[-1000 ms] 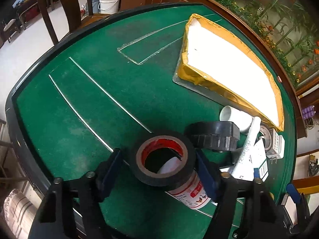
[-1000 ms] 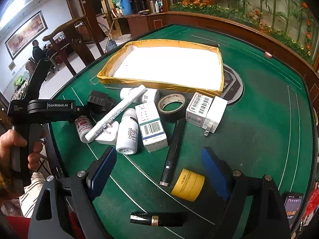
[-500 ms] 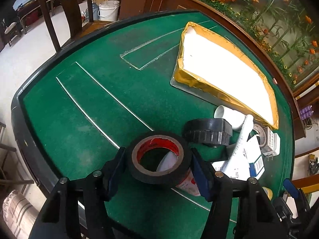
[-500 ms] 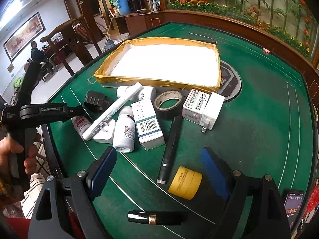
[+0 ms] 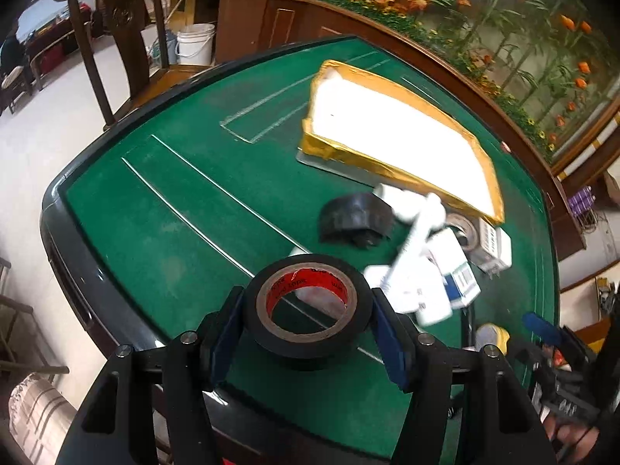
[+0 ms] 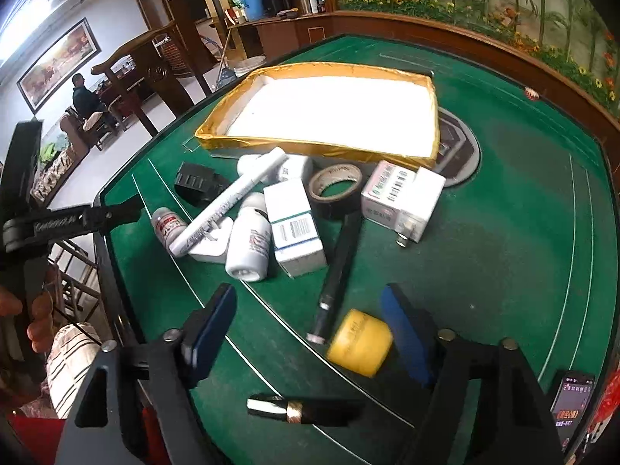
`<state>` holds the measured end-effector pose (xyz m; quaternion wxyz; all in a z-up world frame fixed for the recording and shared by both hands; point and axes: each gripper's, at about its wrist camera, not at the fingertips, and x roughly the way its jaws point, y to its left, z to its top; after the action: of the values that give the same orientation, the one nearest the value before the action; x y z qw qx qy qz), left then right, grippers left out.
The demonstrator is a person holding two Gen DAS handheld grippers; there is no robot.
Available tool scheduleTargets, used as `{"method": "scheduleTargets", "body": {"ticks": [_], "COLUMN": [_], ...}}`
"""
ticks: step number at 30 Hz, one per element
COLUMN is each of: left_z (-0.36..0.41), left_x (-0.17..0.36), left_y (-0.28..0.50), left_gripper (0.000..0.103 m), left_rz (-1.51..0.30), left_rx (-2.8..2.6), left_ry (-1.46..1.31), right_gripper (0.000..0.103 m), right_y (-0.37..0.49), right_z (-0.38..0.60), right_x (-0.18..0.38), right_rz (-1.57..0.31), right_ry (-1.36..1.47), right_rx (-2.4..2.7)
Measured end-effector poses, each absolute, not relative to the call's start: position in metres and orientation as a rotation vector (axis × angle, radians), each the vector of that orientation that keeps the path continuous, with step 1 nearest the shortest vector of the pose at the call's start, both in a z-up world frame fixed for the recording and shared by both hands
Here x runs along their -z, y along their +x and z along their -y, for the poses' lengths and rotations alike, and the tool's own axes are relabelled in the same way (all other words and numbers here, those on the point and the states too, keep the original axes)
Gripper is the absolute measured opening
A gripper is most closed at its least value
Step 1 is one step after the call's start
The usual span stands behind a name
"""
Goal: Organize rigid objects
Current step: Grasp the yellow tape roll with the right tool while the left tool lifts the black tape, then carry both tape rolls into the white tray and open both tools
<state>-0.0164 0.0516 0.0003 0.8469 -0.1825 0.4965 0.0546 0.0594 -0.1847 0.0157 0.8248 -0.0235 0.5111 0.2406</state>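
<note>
My left gripper (image 5: 308, 323) is shut on a black tape roll with a red core (image 5: 306, 343) and holds it above the green table's near-left edge. The gold-rimmed tray with a white floor (image 5: 399, 137) lies beyond it, and shows in the right wrist view (image 6: 333, 110). My right gripper (image 6: 308, 339) is open and empty above the table. A yellow jar (image 6: 360, 343) lies by its right finger and a black pen (image 6: 339, 267) just ahead. The pile ahead holds a white marker (image 6: 232, 199), white bottles (image 6: 248, 246), boxes (image 6: 296, 226) and another tape roll (image 6: 336, 190).
A black and gold tube (image 6: 302, 410) lies under the right gripper. A black round part (image 5: 354, 219) sits left of the pile. A phone (image 6: 573, 401) lies at the table's right edge. A wooden chair (image 5: 116, 38) stands beyond the far-left table edge.
My left gripper has lifted the black tape roll off the pile and drawn it back toward the near-left edge. My right gripper has moved slightly forward toward the yellow jar.
</note>
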Motion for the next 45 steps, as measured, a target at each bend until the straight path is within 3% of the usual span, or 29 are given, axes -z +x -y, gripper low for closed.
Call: {"method": "scheduleTargets", "body": {"ticks": [10,18,21,23,45], "left_z": [-0.016,0.003,0.006,0.007,-0.006], "left_x": [0.0,-0.015,-0.022,-0.025,-0.028], "left_y": [-0.023,-0.022,-0.021,-0.02,-0.001], "left_gripper": [0.067,0.067,0.067,0.067,0.067], "left_rz": [-1.053,-1.028,-1.021,-1.018,-1.011], "left_rx": [-0.047,-0.04,-0.055,-0.071,-0.077], "left_ry": [-0.354,-0.254,-0.208,-0.183,-0.135], "right_gripper": [0.07,0.056,0.048,0.036,0.036], "right_y": [0.05,0.059,0.061,0.062,0.076], "right_z": [0.226,0.204,0.202,0.203,0.185], "right_x": [-0.007,0.009,0.018,0.022,-0.015], "right_rz": [-1.16,-1.225,-1.264,-1.279,-1.178], "right_ry": [-0.068,0.025,0.018,0.023,0.026], "right_rx": [-0.495,-0.496,-0.467,-0.455,-0.474]}}
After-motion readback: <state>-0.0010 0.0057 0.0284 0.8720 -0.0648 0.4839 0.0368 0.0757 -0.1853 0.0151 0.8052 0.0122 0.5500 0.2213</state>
